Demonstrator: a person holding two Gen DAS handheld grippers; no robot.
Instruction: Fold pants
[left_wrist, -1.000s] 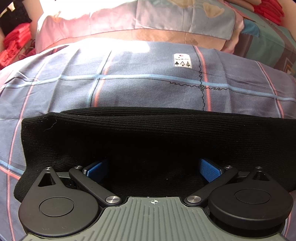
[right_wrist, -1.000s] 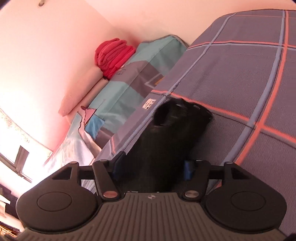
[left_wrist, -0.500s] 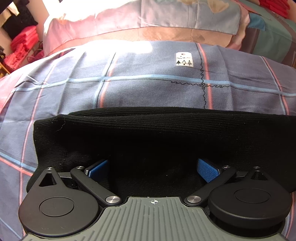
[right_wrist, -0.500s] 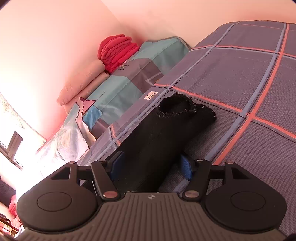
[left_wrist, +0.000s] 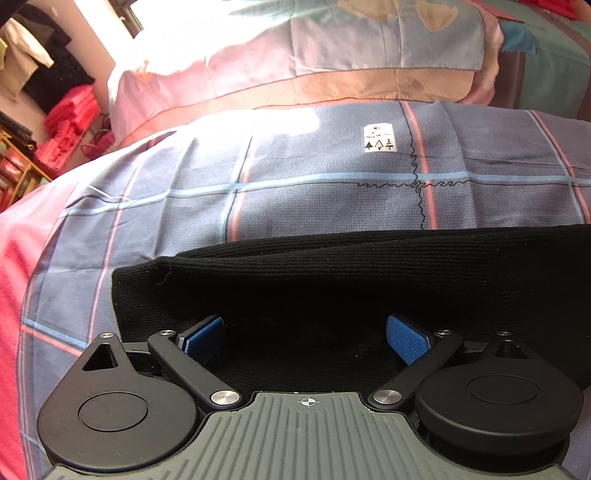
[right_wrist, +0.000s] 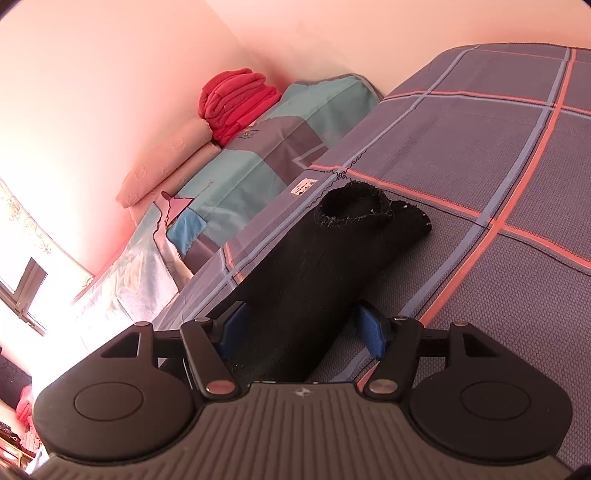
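Observation:
Black knit pants (left_wrist: 332, 280) lie flat on the grey-blue checked bedspread (left_wrist: 314, 192), doubled over with one layer on the other. My left gripper (left_wrist: 306, 334) is open just above the near edge of the cloth, blue pads (left_wrist: 406, 338) apart, holding nothing. In the right wrist view the pants (right_wrist: 325, 251) run away from me as a long strip, ending in open leg cuffs (right_wrist: 354, 206). My right gripper (right_wrist: 303, 332) is open, its pads on either side of the strip, not closed on it.
Folded quilts and pillows (left_wrist: 351, 55) are stacked along the far side of the bed. A red folded blanket (right_wrist: 236, 99) sits on them by the wall. Red clothes on a shelf (left_wrist: 70, 122) stand at the left. The bedspread (right_wrist: 498, 166) stretches on to the right.
Both grippers have drawn back and to the left along the pants. The right gripper has lowered and the leg cuffs have settled flat on the bed. Both stayed open.

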